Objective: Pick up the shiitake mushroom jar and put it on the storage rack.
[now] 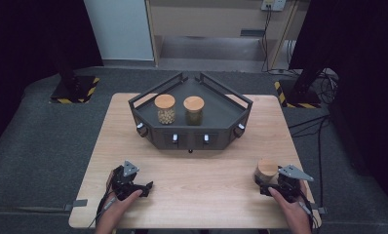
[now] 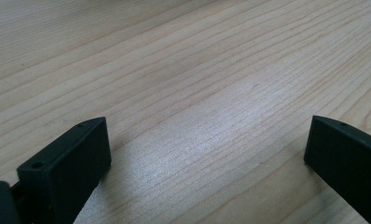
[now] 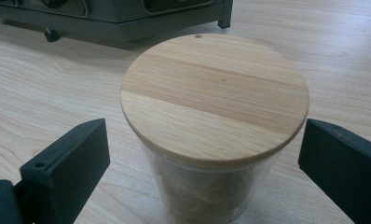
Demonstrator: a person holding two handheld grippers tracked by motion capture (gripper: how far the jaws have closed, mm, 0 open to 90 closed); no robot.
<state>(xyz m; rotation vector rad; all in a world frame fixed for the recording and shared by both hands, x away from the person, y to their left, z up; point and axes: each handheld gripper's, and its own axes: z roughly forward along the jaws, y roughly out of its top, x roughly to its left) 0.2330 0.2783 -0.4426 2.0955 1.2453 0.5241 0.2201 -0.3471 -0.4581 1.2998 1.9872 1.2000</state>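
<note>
- Your right gripper [image 3: 204,154] has its jaws spread wide, one on each side of the jar [image 3: 211,130]. They do not touch it.
- The jar stands upright on the desk [image 1: 202,170], at about 4 o'clock from the tray [image 1: 192,139].
- Your left gripper [image 2: 207,158] rests low over bare desk at 7 o'clock, jaws spread and holding nothing.
- Two more jars [image 1: 165,109] stand side by side in the tray.

We see a pale wood desk [image 1: 192,180] with fine straight grain. The rack [image 1: 192,131] is dark grey with small white knobs. Its two jars carry light tan lids: one [image 1: 165,109] holds beige pellets, the other [image 1: 193,111] olive-green ones. The near jar [image 3: 211,116] has a banded blond lid over clear glass. Both tools, left [image 1: 133,185] and right [image 1: 272,187], are black, and yellow-black stripes [image 1: 75,95] mark the grey floor.
</note>
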